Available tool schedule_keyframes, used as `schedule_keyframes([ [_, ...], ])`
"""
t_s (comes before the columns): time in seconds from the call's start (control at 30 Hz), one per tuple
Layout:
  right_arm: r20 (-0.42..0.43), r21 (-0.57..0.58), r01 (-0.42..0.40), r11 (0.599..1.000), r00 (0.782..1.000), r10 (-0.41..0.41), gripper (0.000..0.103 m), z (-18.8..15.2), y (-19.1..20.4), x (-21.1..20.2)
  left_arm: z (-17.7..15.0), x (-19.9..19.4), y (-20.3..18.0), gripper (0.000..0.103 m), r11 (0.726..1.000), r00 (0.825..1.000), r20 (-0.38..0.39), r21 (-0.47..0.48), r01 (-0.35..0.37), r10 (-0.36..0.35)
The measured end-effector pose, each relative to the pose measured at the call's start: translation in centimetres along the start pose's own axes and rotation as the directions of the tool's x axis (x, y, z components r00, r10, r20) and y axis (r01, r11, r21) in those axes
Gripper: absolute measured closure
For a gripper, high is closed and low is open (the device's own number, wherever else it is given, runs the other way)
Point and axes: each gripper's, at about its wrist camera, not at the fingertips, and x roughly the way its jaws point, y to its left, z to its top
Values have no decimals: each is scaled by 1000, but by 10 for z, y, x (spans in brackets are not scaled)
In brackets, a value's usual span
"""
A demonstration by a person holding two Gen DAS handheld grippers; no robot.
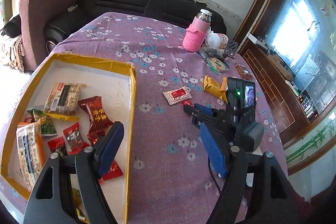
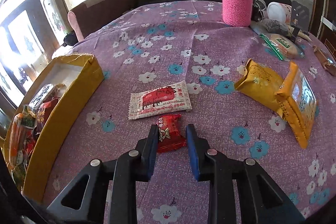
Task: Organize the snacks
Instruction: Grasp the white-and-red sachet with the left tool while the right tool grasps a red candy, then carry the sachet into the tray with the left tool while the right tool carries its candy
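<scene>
The right gripper (image 2: 171,140) sits low over the desk (image 2: 189,45) with its jaws parted, one blue pad on each side of a small red candy packet (image 2: 171,135) at the lower centre of the right wrist view. The pads bracket the packet but do not yet look pressed onto it, so this reads as the lining-up before a pinch. It approaches nearly flat to the cloth, fingers pointing toward the far edge, which suits a thin wrapper lying flat.

Just beyond the candy, toward the middle of that frame, lies a white-and-red sachet (image 2: 159,100), close to it but apart. At centre right two yellow cracker packs (image 2: 260,85) lean against each other, also waiting to be sorted. Behind them, in the upper right, stands a pink flask (image 2: 237,3) amid odd clutter.

The left gripper (image 1: 159,150) hangs wide open and empty at the bottom of the left wrist view, raised above the near corner of the yellow-rimmed box (image 1: 132,98). It probably waits there out of the way. Inside the box, at the left of that frame, the snacks already gathered (image 1: 63,119) lie loosely heaped, which shows where the red packet likely belongs.
</scene>
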Motion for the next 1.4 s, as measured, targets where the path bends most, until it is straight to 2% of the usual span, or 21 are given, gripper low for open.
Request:
schedule_keyframes([
  [0.13,-6,62,11,998,1000,-11,77,-8,-24,-16,20,45,-19,28,998,996,-88,61,0,6],
  [0.23,27,119,-3,993,1000,-1,77,-20,-47,-38,27,88,-41,28,987,985,-171,161,31,-3],
  [0.37,51,220,-72,973,997,63,76,-26,-79,-46,31,140,-69,28,949,974,-219,316,20,53],
  [0.47,31,271,-126,954,992,123,76,-25,-91,-37,32,168,-78,28,905,970,-204,423,-33,131],
  [0.53,34,276,-143,951,990,139,76,-25,-92,-39,33,182,-80,28,882,968,-193,468,-53,161],
  [0.6,33,285,-155,946,988,151,76,-25,-94,-39,34,197,-77,28,873,961,-206,484,-65,185],
  [0.7,39,289,-168,942,986,164,76,-25,-93,-40,36,214,-70,28,880,954,-243,474,-42,176],
  [0.8,52,289,-168,943,986,159,76,-26,-92,-44,38,221,-68,28,900,958,-261,435,9,117],
  [0.87,57,293,-170,941,985,161,76,-26,-93,-45,38,221,-72,28,898,960,-254,439,9,114],
  [0.93,58,296,-174,939,985,165,76,-26,-93,-46,36,219,-78,40,894,964,-246,448,18,104],
  [1.0,59,300,-172,938,985,162,76,-26,-94,-46,34,212,-86,78,884,966,-240,466,26,98],
  [1.13,50,305,-163,938,987,155,76,-26,-94,-43,26,205,-95,78,883,968,-230,469,18,102],
  [1.23,61,303,-165,939,986,154,76,-26,-94,-46,23,193,-93,78,905,973,-217,424,26,73],
  [1.4,92,280,-176,944,983,156,76,-25,-90,-53,18,146,-86,78,940,987,-160,337,46,9],
])
